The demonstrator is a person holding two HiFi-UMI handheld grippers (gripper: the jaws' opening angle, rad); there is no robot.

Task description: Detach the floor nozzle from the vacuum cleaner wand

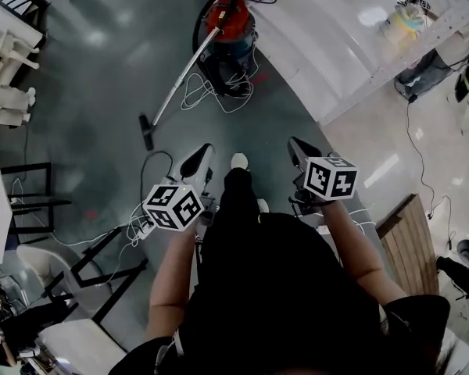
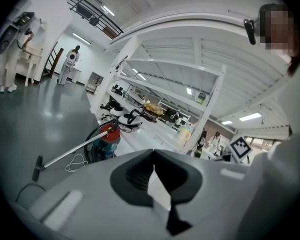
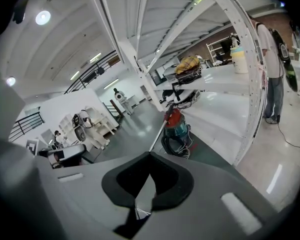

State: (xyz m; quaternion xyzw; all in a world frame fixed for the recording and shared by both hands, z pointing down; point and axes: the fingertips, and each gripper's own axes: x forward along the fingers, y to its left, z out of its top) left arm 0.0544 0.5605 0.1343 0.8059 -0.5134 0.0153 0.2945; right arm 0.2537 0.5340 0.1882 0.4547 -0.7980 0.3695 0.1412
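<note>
— What are your tongs doing?
— Both pairs are closed, with nothing in them. My left tongs (image 1: pixel 204 155) show at the lower middle of the head view, just left of my dark trouser leg (image 1: pixel 238 198). My right tongs (image 1: pixel 298 148) show just right of it. In each gripper view the two tips meet in a point and nothing sits between them.

— And the vacuum cleaner (image 1: pixel 229 36)?
— It stands on the grey floor (image 1: pixel 94 69) at the upper middle of the head view. It is a red and blue drum, just beside the long white table (image 1: pixel 336 53) that runs across the upper right. A black hose (image 1: pixel 200 18) loops over its top, and a white cord (image 1: pixel 194 94) lies in coils on the floor against it.

— Where is the part you have to take off?
— The metal wand (image 1: pixel 178 78) slants from the drum down to the left. The black floor nozzle (image 1: pixel 145 131) is on its lower end, flat on the floor left of centre, and it is joined to the wand.

— How near are you?
— Well apart. Both tongs point toward the vacuum cleaner, with floor between their tips and the nozzle. My white shoe (image 1: pixel 239 161) shows between the two tongs.
</note>
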